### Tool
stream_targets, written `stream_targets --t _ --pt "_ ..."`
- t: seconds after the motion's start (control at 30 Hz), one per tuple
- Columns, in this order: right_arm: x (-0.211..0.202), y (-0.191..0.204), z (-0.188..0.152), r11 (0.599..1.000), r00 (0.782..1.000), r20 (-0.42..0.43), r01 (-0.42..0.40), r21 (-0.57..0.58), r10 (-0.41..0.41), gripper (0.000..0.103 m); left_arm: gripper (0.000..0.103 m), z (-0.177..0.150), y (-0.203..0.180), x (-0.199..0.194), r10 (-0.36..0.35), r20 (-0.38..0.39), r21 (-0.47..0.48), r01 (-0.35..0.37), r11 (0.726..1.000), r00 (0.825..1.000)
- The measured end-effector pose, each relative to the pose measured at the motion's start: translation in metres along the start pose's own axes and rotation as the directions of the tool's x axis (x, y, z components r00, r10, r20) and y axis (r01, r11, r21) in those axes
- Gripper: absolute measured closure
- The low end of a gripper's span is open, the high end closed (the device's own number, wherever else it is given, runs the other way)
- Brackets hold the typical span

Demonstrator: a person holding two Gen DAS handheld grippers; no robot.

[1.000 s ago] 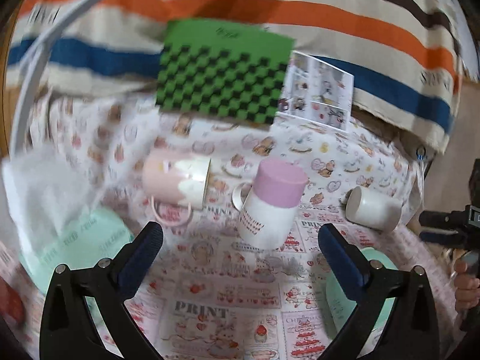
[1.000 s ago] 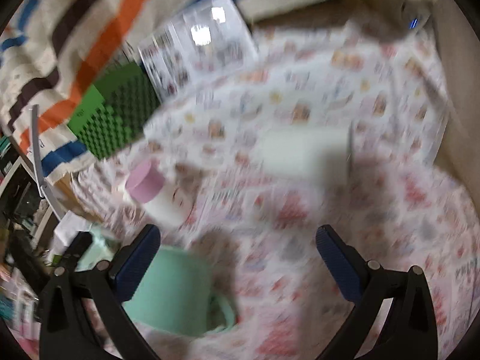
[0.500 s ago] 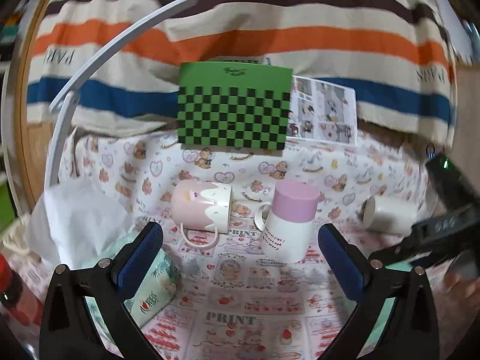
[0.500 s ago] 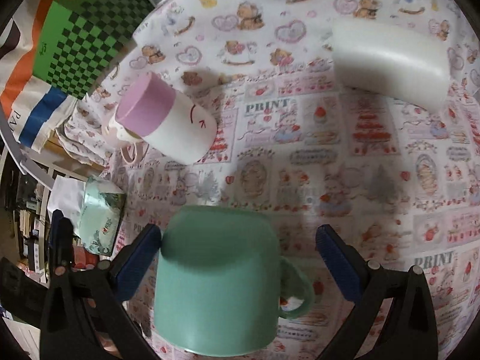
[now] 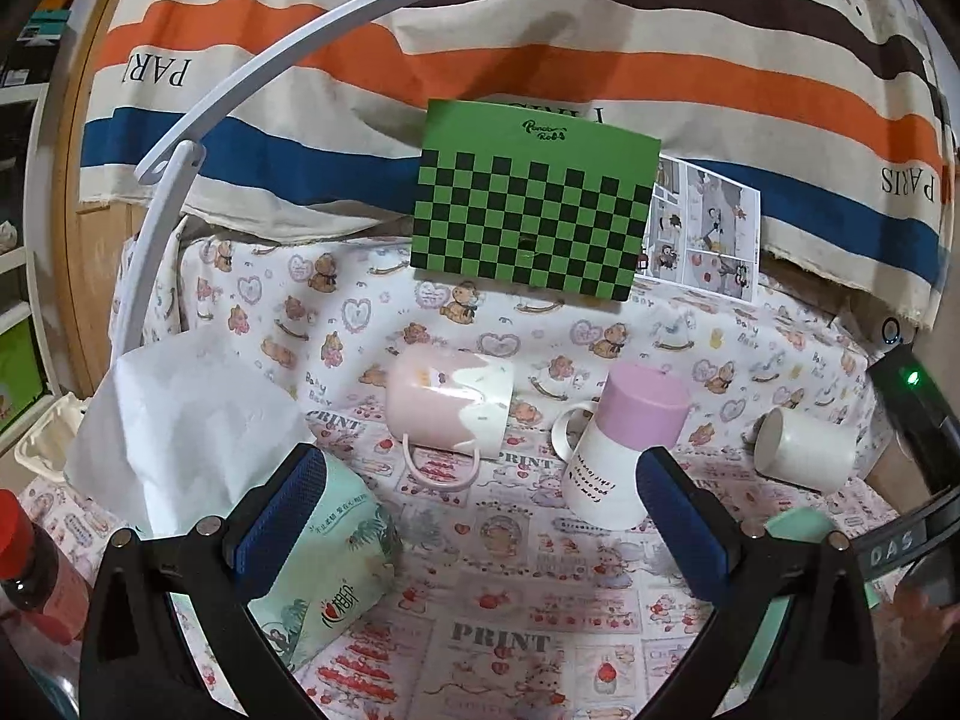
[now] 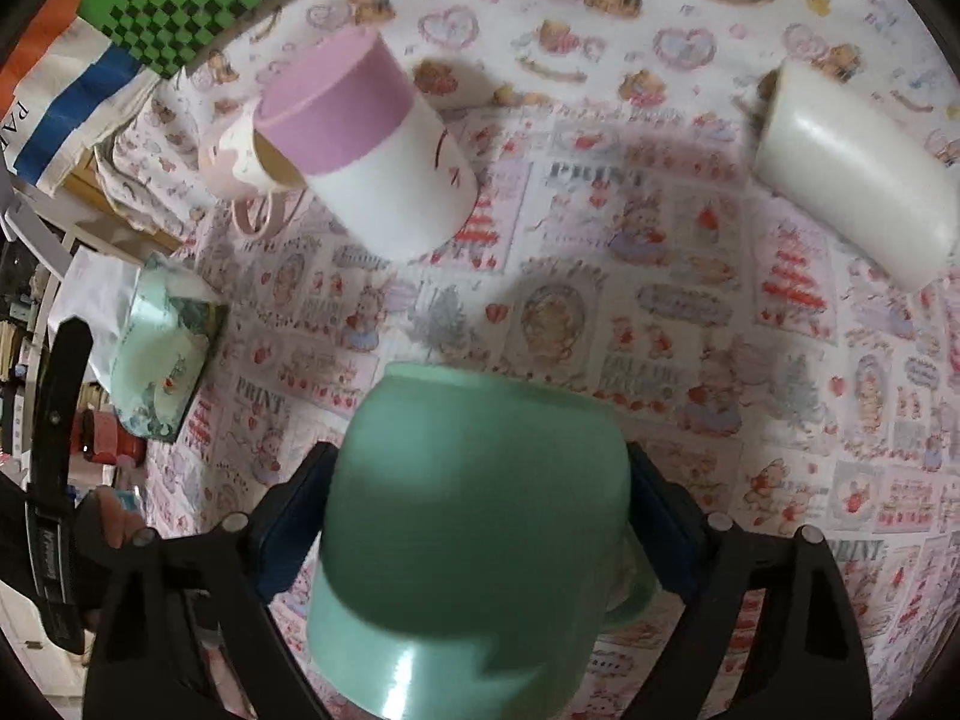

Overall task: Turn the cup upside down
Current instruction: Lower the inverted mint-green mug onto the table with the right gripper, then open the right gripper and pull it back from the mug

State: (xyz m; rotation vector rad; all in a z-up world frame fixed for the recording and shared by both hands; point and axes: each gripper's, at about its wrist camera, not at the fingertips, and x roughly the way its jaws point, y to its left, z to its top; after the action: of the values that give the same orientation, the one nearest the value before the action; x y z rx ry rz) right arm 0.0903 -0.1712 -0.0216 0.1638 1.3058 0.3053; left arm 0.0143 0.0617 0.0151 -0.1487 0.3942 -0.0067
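Observation:
My right gripper (image 6: 480, 516) is shut on a mint green mug (image 6: 474, 516), its blue pads pressed on both sides of the body, handle to the right. The mug sits rim down against the printed cloth (image 6: 660, 312). In the left wrist view a sliver of the green mug (image 5: 792, 525) shows at the right, under the right gripper's body. My left gripper (image 5: 480, 516) is open and empty above the cloth (image 5: 510, 612). A white mug with a lilac base (image 5: 624, 450) stands upside down. A pink mug (image 5: 450, 414) and a plain white mug (image 5: 804, 450) lie on their sides.
A mint tissue pack (image 5: 324, 552) with white tissue sits at the left, a red-capped bottle (image 5: 30, 570) beside it. A green checkerboard card (image 5: 528, 222) and a picture sheet (image 5: 702, 234) lean against the striped cloth at the back. A white curved lamp arm (image 5: 180, 150) rises at the left.
My right gripper came down over the green mug and closed on it. My left gripper drew back and up, so the view steadied and widened.

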Motion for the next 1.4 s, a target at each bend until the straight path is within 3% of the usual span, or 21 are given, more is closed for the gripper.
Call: stream_targets --t 0.17,0.27,0.4,0.57,0.77,0.9,1.0,1.07,1.17,1.4 --pt "-0.032 0.004 0.0 0.997 0.982 0.177 0.071 -0.034 -0.064 0.013 0.001 -0.001 -0.005 -0.003 0.003 0.017 0.022 -0.003 1.0 1.0" --pt "-0.047 0.012 -0.001 0.981 0.934 0.323 0.182 -0.066 -0.152 0.013 0.001 -0.001 -0.009 -0.004 0.002 0.021 0.037 -0.003 0.999 1.0" --pt "-0.051 0.022 -0.006 0.935 0.834 0.496 0.337 -0.109 -0.243 0.014 0.001 -0.003 -0.013 -0.004 -0.005 0.016 0.051 0.005 0.999 1.0" --pt "-0.032 0.028 -0.004 0.912 0.809 0.529 0.384 -0.146 -0.256 0.014 0.001 -0.003 -0.015 -0.004 -0.003 0.021 0.061 0.002 0.998 1.0" --pt "-0.017 0.034 -0.012 0.893 0.74 0.628 0.423 -0.154 -0.242 0.014 0.001 -0.002 -0.011 -0.004 0.006 0.024 0.039 -0.007 0.999 1.0" --pt "-0.009 0.035 -0.019 0.892 0.727 0.65 0.42 -0.167 -0.221 0.016 0.001 -0.003 -0.011 -0.002 0.012 0.021 0.043 -0.013 0.999 1.0" --pt "-0.016 0.039 -0.027 0.882 0.678 0.707 0.44 -0.171 -0.201 0.016 0.001 -0.005 -0.015 -0.003 0.016 0.027 0.066 -0.018 0.998 1.0" --pt "-0.022 0.04 -0.032 0.881 0.668 0.723 0.435 -0.189 -0.175 0.01 0.001 -0.005 -0.017 -0.004 0.015 0.033 0.08 -0.017 0.997 0.999" --pt "-0.038 0.038 -0.043 0.891 0.636 0.76 0.414 -0.189 -0.134 0.001 0.001 -0.006 -0.02 -0.007 0.01 0.046 0.092 -0.014 0.996 0.999" --pt "-0.076 0.006 -0.073 0.938 0.559 0.828 0.303 -0.168 -0.033 0.0 0.001 -0.008 -0.024 -0.01 -0.024 0.048 0.085 0.02 0.996 0.999"
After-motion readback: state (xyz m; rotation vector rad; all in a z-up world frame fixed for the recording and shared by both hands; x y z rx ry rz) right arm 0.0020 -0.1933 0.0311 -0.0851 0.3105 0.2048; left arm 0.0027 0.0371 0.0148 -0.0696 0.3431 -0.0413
